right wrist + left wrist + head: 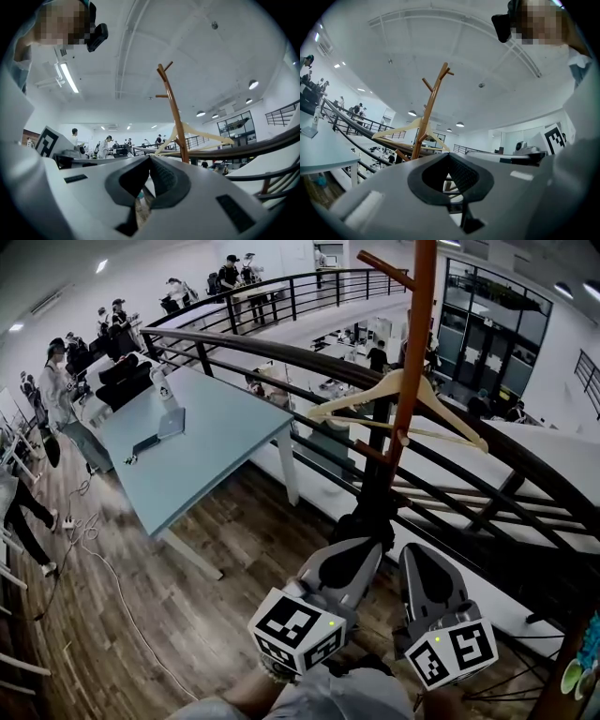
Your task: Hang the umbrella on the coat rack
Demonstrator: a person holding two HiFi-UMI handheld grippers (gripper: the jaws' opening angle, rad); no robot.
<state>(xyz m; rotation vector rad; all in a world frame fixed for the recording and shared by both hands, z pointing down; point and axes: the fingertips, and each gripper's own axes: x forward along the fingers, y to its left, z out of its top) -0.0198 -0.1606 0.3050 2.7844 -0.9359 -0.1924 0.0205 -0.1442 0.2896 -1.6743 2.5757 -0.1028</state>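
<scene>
The coat rack (412, 352) is an orange-brown wooden pole with short pegs, standing by the railing just ahead of me. A pale wooden hanger (403, 395) hangs on it. The pole shows in the left gripper view as the coat rack (431, 110) and in the right gripper view as the coat rack (172, 110). My left gripper (372, 544) and right gripper (418, 551) sit low and side by side below the pole, both pointing up at it. The jaws of the left gripper (449, 155) and the right gripper (150, 157) meet at their tips with nothing between. A dark shape (371, 512) lies just past the left tips; I cannot tell what it is. No umbrella is clearly visible.
A curved black railing (281, 352) runs behind the rack, with a drop to a lower floor beyond. A blue-grey table (206, 456) with a tablet (171, 423) stands to the left on the wooden floor. Cables (103, 568) trail across the floor. Several people stand at the far left.
</scene>
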